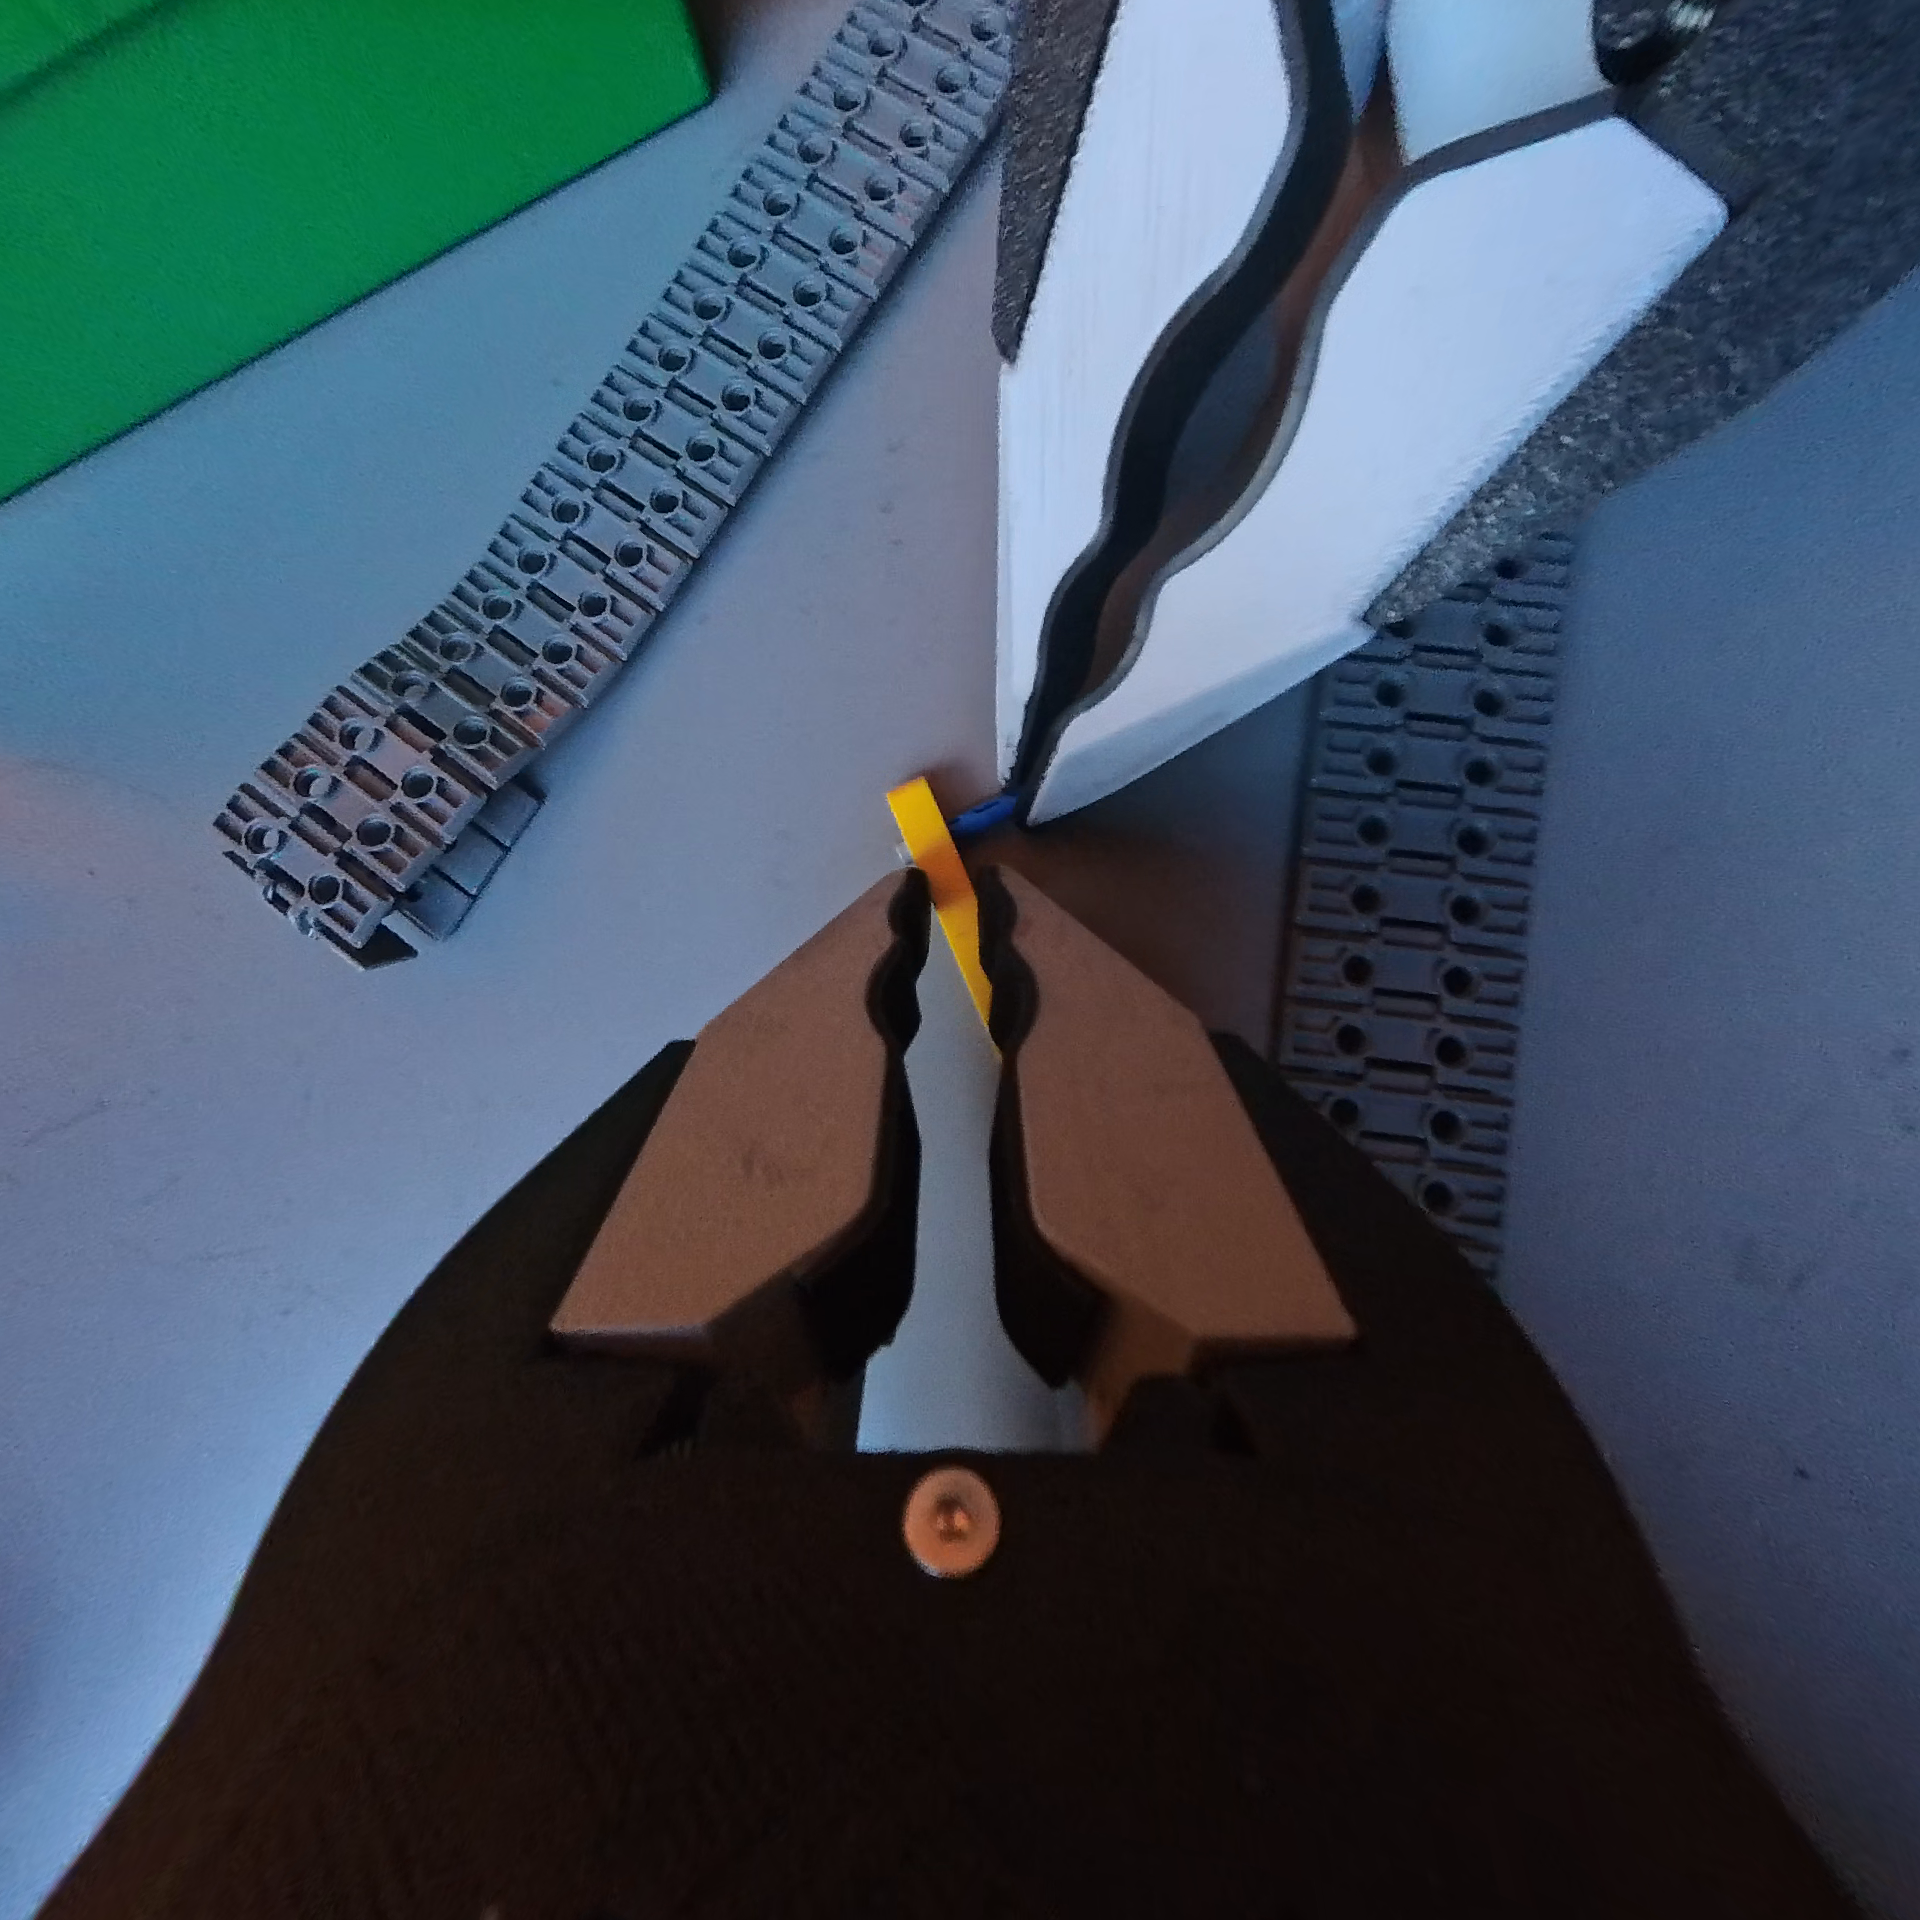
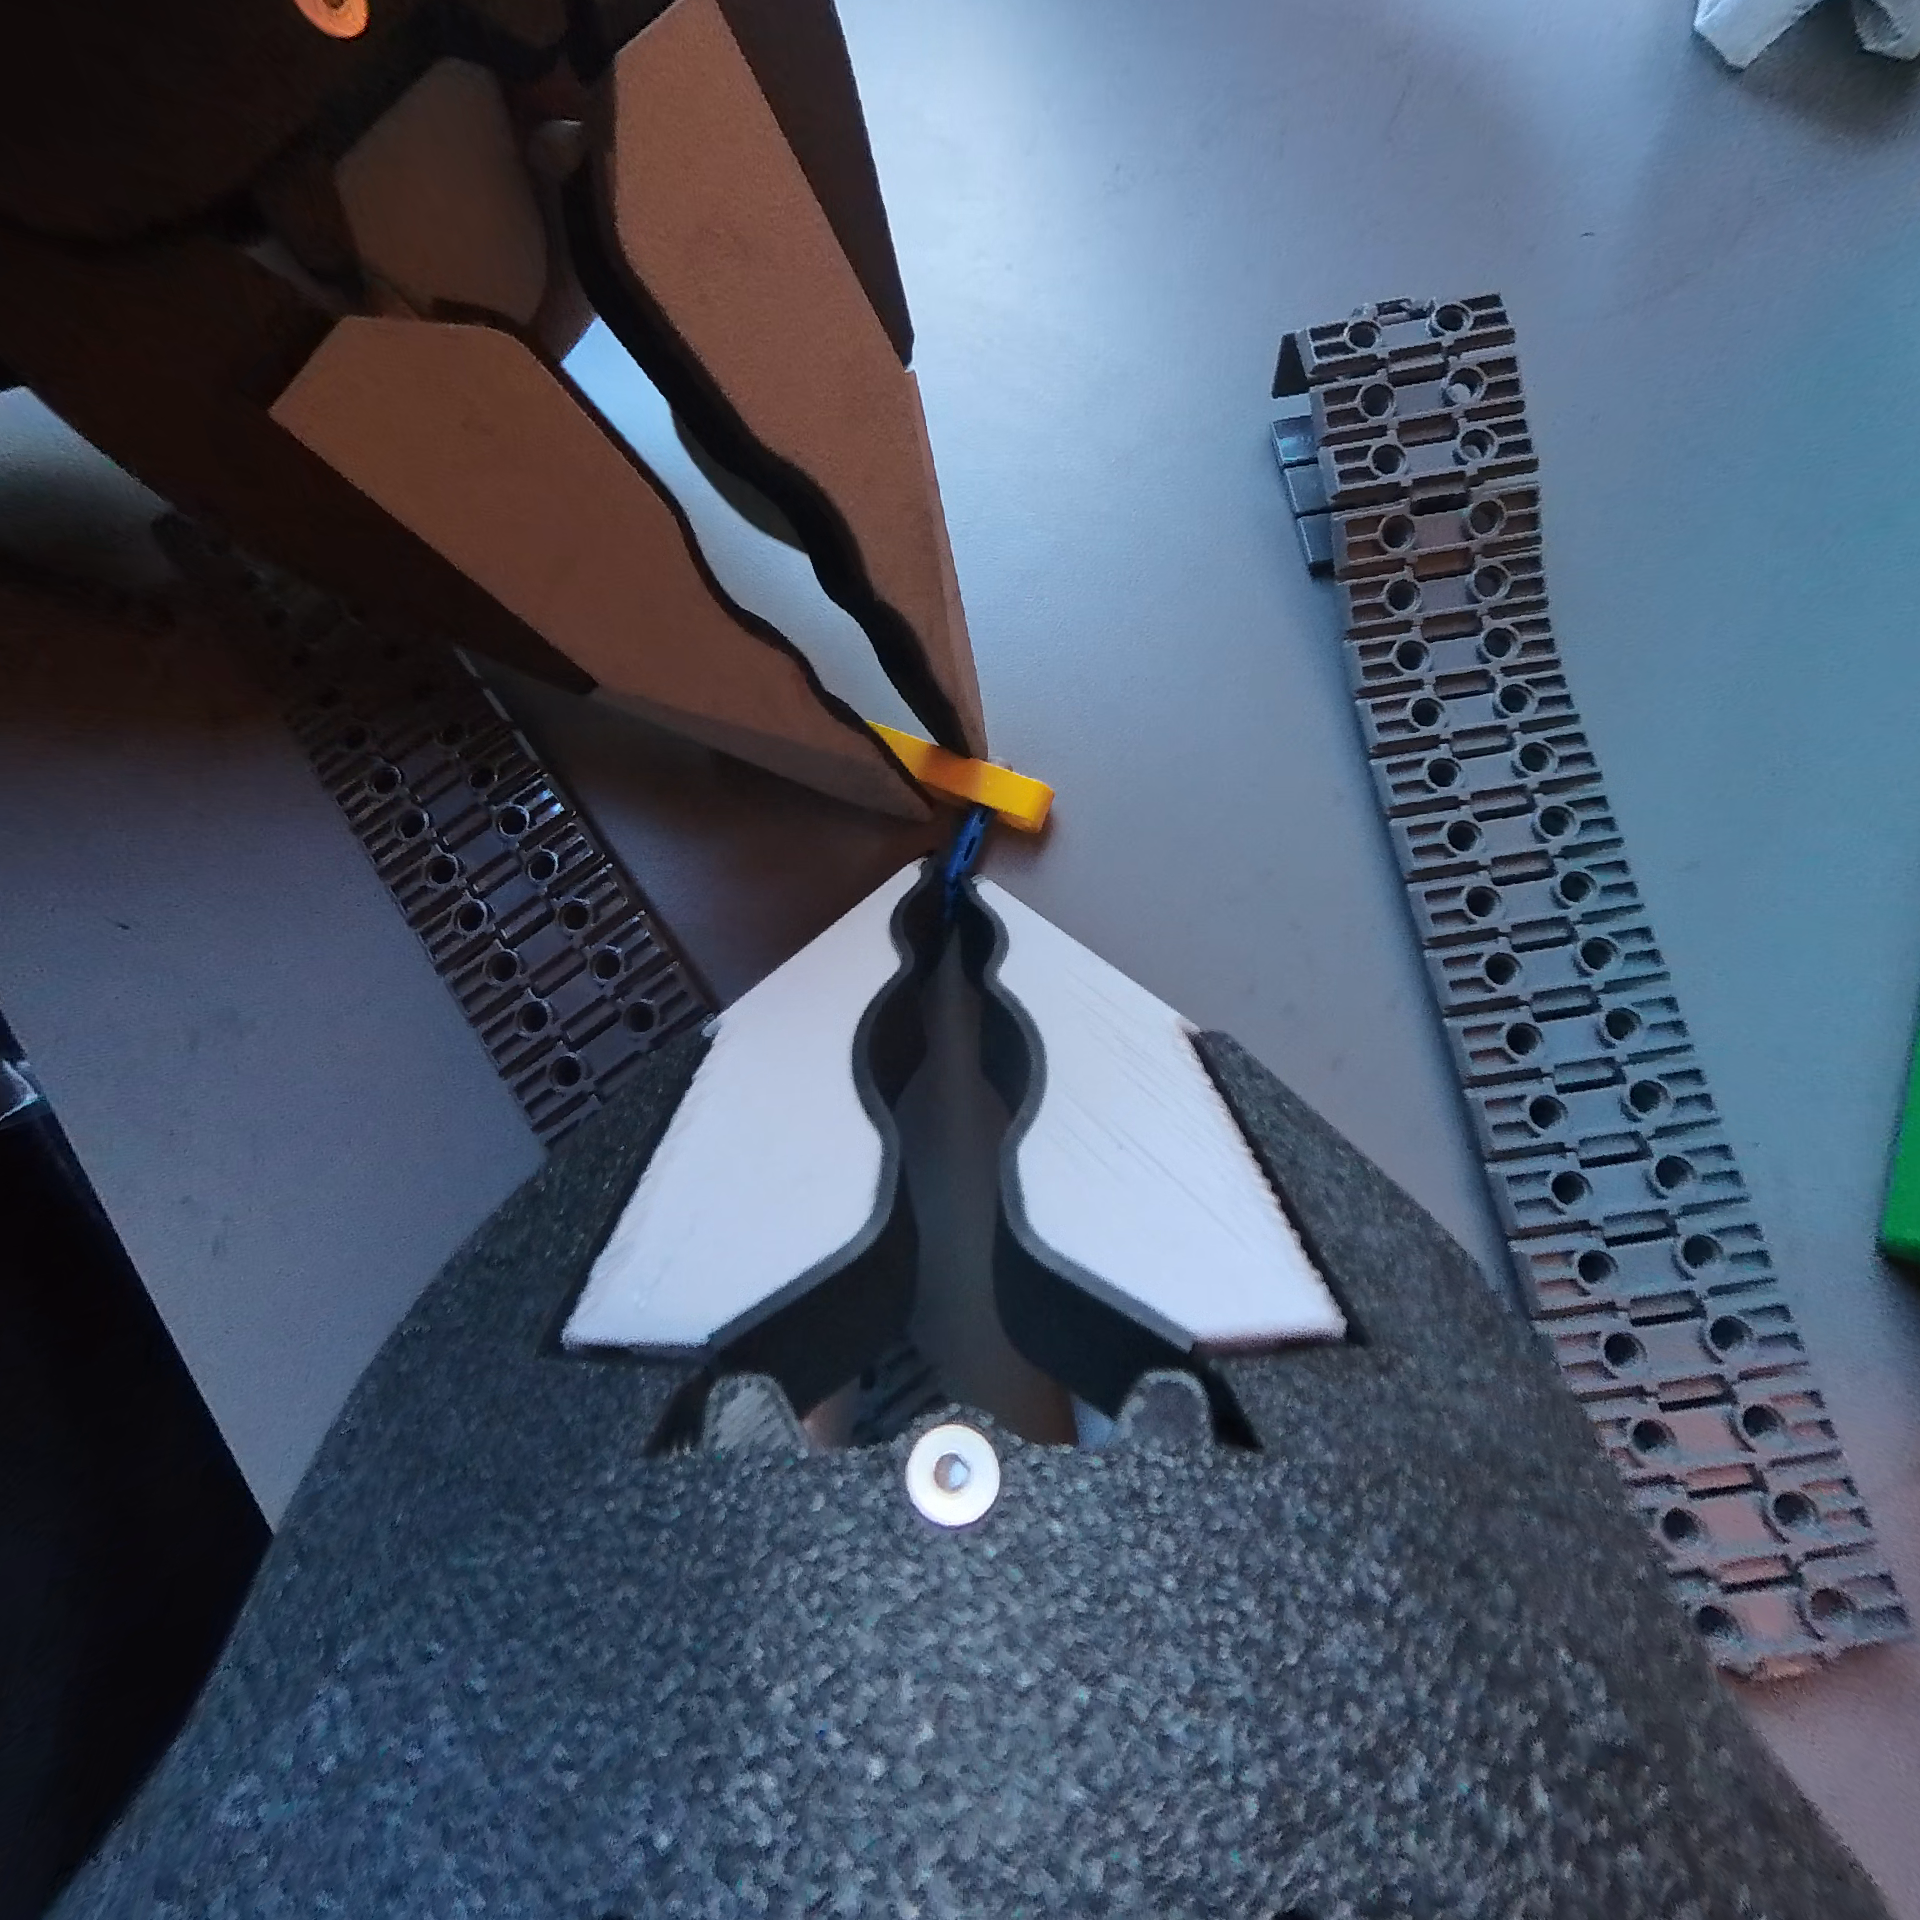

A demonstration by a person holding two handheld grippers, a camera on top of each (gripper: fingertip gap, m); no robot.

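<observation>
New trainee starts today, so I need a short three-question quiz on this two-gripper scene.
1. True or false: the left gripper is shut on the yellow piece.
2. Which colour is the pin in the right gripper: A red, B blue, C green?
3. How many grey track strips lie on the table?

Key: 1 true; 2 B; 3 two, the second strip partly under the grippers.
</observation>
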